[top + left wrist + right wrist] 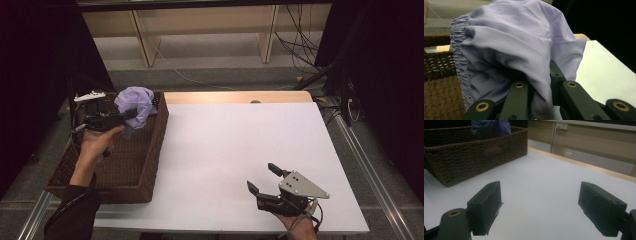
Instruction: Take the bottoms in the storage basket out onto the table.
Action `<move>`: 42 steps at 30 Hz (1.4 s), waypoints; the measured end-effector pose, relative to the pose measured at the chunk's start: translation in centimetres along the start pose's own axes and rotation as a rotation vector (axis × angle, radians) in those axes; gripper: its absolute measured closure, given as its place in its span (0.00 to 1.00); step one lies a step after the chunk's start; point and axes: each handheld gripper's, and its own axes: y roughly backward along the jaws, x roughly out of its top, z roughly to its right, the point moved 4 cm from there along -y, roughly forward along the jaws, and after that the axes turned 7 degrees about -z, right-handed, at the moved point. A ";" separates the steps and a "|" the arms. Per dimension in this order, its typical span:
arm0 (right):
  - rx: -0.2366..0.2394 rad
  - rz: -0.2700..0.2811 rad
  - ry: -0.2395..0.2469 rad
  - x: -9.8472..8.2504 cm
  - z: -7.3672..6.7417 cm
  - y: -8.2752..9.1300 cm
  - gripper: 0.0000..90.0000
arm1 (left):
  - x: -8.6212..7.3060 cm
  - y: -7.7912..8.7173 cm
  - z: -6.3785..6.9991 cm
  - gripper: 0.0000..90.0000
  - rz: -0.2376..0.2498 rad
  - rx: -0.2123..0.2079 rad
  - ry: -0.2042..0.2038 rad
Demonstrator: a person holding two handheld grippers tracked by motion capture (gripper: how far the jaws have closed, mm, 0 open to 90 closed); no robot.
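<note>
While left gripper (131, 114) clamps lilac cloth (136, 102) over far end of wicker basket (156, 150), right gripper (263, 178) rests wide apart, holding nothing, on white table (225, 145). Cloth looks light, limp, slippery; bunched fold or elastic hem gives best hold.

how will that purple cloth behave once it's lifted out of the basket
Likely floppy: the cloth bunches and droops around the left tongs shut on it. Probably light, since the thin folds hang loosely. It may slip or snag: loose folds hang over the basket.
</note>
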 end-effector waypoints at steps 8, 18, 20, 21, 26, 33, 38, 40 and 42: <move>-0.001 0.004 0.000 0.0 0.0 0.1 0.22 | 0.3 0.1 1.0 0.89 0.025 -0.033 -0.003; -0.001 0.001 0.002 0.0 0.0 0.1 0.22 | 0.6 0.2 2.7 0.89 0.048 -0.080 -0.030; -0.001 0.002 0.005 0.0 0.0 0.1 0.22 | 0.7 0.2 2.9 0.89 0.050 -0.096 -0.027; -0.001 0.002 0.004 0.0 0.0 0.1 0.22 | 0.7 0.2 3.0 0.89 0.053 -0.105 -0.023; -0.001 0.002 0.003 0.0 0.0 0.1 0.22 | 0.8 0.1 3.8 0.89 0.060 -0.134 -0.025; -0.002 0.001 0.005 0.0 0.0 0.1 0.22 | 0.8 -0.2 5.2 0.89 0.061 -0.168 -0.045; -0.002 0.001 0.006 0.0 0.0 0.1 0.22 | 0.7 -0.6 6.4 0.89 0.057 -0.191 -0.062; -0.002 0.001 0.005 0.0 0.0 0.1 0.22 | 0.6 -0.7 6.9 0.89 0.053 -0.203 -0.071; -0.002 0.001 0.006 0.0 0.0 0.1 0.22 | 0.6 -0.9 7.3 0.89 0.050 -0.218 -0.081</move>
